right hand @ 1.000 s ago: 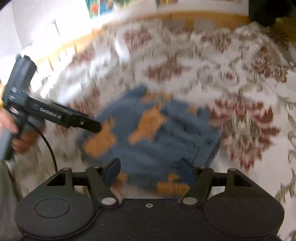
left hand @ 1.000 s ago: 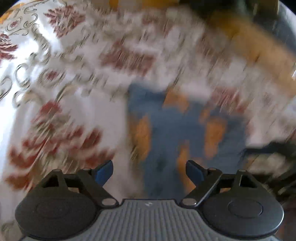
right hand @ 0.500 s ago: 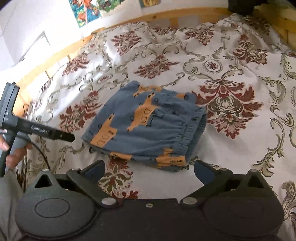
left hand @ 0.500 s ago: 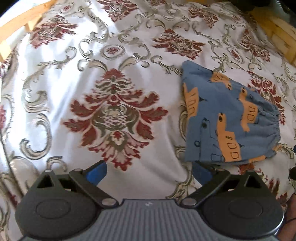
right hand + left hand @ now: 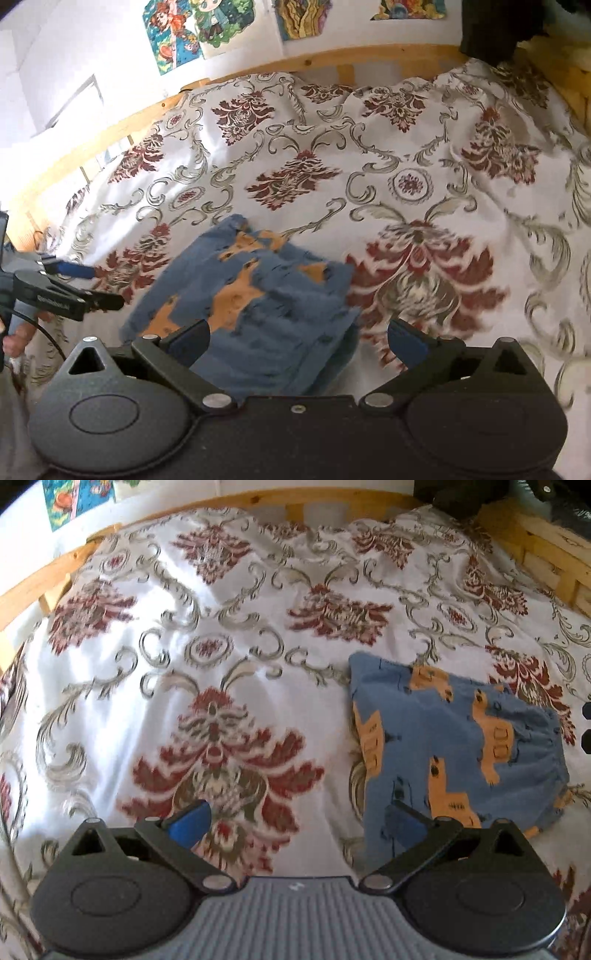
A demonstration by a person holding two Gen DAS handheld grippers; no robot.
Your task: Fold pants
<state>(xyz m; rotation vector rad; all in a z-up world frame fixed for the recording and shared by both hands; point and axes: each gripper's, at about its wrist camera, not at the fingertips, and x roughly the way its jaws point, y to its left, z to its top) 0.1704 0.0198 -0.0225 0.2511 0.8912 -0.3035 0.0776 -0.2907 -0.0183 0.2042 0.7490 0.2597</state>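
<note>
White bedding printed with dark red medallions and grey-green scrolls (image 5: 207, 657) covers the bed in front of you, framed at its far edge by a light wooden bed rail (image 5: 332, 59), with colourful cartoon posters (image 5: 177, 33) taped to the white wall behind it. On that bedding lie the small blue pants with orange animal prints (image 5: 454, 746), folded into a compact squarish packet with the gathered elastic waistband showing along one side. In your left wrist view the packet sits to the right of centre, and your left gripper (image 5: 295, 821) hangs over the bedding with its blue-padded jaws spread wide and nothing between them; the right-hand pad overlaps the near corner of the pants in the picture, but you cannot tell whether it touches the cloth. In your right wrist view the pants (image 5: 258, 306) lie left of centre, directly ahead of your right gripper (image 5: 295, 341), whose jaws also stand wide apart and empty above the near edge of the packet. From that same view you see your left gripper (image 5: 74, 284) at the left edge, just beside the pants and apart from them, held in your left hand (image 5: 16, 339), with a black cable looping down from it.
</note>
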